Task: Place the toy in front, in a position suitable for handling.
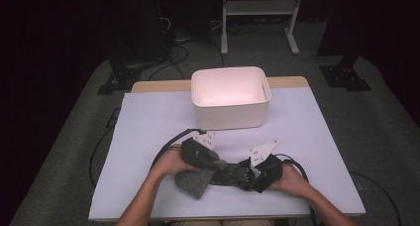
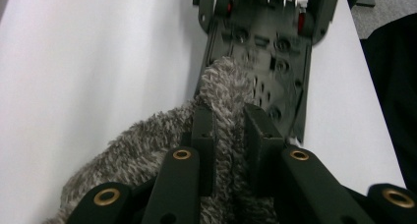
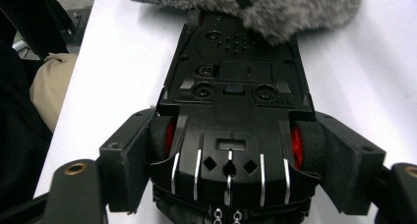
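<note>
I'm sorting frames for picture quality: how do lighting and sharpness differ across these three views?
High view: dark surroundings, the white plastic bin glows slightly overexposed, the detail is soft. Left gripper view: the fuzzy grey cloth is fairly sharp and the white table is bright. Right gripper view: the black toy car's underside is crisp and evenly lit.

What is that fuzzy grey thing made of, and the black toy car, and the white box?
The fuzzy grey cloth looks like soft fleece or chenille: it has a shaggy, matte pile. The toy car, lying upside down, seems to be hard moulded black plastic, slightly shiny, with screw holes and thin silvery, probably metal, strips. The white box looks like smooth matte plastic with rounded corners.
</note>
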{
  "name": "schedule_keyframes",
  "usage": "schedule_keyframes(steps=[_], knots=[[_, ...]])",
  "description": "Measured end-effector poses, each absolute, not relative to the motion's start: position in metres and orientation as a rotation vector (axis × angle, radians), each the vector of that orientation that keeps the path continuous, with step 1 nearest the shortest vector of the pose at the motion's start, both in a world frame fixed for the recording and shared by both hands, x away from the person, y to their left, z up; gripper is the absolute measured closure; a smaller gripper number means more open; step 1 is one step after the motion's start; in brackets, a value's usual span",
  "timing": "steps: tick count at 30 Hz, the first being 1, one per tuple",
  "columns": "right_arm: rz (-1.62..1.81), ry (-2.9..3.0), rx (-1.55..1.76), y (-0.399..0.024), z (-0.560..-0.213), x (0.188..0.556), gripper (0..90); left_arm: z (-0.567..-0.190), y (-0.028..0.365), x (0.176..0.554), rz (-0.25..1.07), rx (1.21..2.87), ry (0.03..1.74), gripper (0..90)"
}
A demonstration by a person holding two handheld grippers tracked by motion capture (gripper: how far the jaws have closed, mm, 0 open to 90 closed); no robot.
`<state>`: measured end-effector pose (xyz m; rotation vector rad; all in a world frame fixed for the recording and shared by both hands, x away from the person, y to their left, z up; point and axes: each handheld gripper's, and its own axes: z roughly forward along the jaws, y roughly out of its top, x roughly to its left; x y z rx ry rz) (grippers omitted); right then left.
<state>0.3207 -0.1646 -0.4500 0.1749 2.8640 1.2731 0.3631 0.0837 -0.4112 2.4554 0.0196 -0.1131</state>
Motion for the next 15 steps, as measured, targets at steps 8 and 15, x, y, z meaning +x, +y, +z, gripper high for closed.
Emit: schedule_keyframes(steps=[8, 15], knots=[[1.271, 2.860, 0.158, -0.165, -0.450, 0.321, 23.3, -0.411, 0.089, 0.362, -0.098, 2.478, 0.033, 76.7], [1.269, 2.851, 0.132, -0.165, -0.451, 0.320, 23.3, -0.416, 0.121, 0.357, -0.108, 2.485, 0.093, 76.5]])
